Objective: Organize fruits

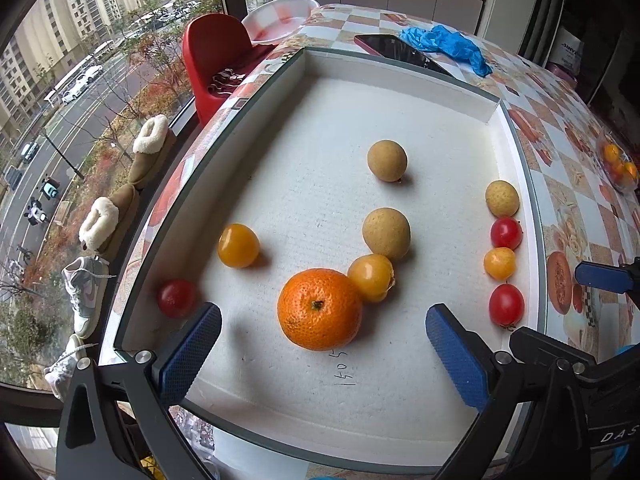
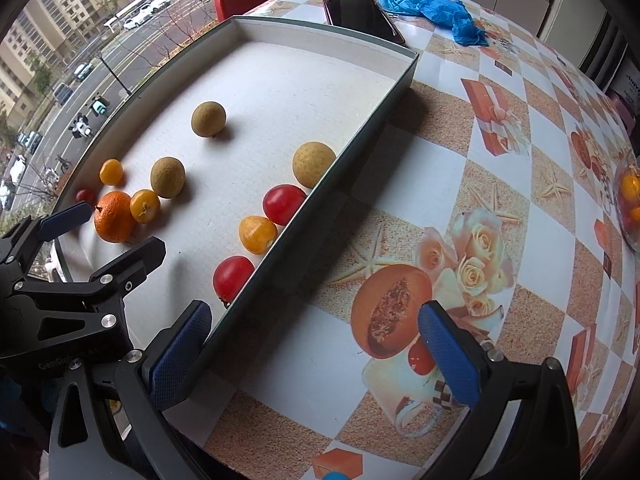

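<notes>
A white foam-lined tray (image 1: 400, 76) (image 2: 360, 128) holds the fruits. An orange mandarin (image 1: 319, 309) (image 2: 115, 217) lies near the front, touching a yellow tomato (image 1: 371, 277) (image 2: 145, 205). A brown longan (image 1: 386, 233) sits just behind them and another (image 1: 387, 160) farther back. A yellow tomato (image 1: 238, 245) and a red tomato (image 1: 175, 298) lie at the left. Along the right wall stand a longan (image 1: 502, 198), a red tomato (image 1: 506, 233), a yellow tomato (image 1: 499, 263) and a red tomato (image 1: 506, 305). My left gripper (image 1: 322, 344) is open and empty, just in front of the mandarin. My right gripper (image 2: 314, 344) is open and empty over the tablecloth beside the tray.
A phone (image 1: 400, 50) and a blue glove (image 1: 448, 44) lie behind the tray. A bowl of fruit (image 1: 618, 166) stands at the table's far right. A red chair (image 1: 216, 56) and shoes (image 1: 148, 152) are by the window at the left.
</notes>
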`<state>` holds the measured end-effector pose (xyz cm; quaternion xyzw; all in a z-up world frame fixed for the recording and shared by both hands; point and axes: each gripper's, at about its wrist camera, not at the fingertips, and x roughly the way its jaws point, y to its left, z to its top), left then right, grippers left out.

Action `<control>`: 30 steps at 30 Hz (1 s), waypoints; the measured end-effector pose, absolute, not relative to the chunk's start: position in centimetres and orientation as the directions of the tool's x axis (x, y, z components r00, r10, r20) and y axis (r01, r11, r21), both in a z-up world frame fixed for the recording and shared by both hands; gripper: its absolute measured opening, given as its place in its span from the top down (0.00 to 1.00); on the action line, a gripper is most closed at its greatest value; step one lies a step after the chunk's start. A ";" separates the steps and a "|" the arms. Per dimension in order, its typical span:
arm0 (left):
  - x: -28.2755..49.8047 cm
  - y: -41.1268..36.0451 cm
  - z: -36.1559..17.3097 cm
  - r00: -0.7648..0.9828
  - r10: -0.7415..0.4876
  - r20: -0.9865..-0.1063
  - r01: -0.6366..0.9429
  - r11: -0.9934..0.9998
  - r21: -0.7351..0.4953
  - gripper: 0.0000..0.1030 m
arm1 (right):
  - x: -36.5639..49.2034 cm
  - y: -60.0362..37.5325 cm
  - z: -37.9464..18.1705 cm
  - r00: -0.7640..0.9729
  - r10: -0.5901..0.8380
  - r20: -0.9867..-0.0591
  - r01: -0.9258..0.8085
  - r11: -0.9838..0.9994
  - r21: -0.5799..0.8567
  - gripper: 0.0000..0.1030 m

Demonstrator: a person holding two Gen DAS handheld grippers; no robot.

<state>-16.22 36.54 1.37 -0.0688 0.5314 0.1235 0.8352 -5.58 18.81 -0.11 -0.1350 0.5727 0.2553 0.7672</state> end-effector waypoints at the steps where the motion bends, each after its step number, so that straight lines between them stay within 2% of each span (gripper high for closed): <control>1: -16.3 36.5 1.4 0.406 0.134 -0.904 -0.277 0.961 0.018 0.00 | -5.6 18.7 -0.1 0.215 0.236 -0.948 -0.546 0.833 0.084 0.00; 18: -16.5 35.6 2.3 0.419 0.137 -0.898 -0.263 0.965 0.024 0.00 | -6.4 17.9 0.8 0.246 0.205 -0.947 -0.559 0.829 0.034 0.00; 30: -17.0 35.4 3.6 0.441 0.151 -0.884 -0.250 0.967 0.040 0.00 | -6.1 17.2 5.0 0.335 0.286 -0.898 -0.543 0.837 0.064 0.00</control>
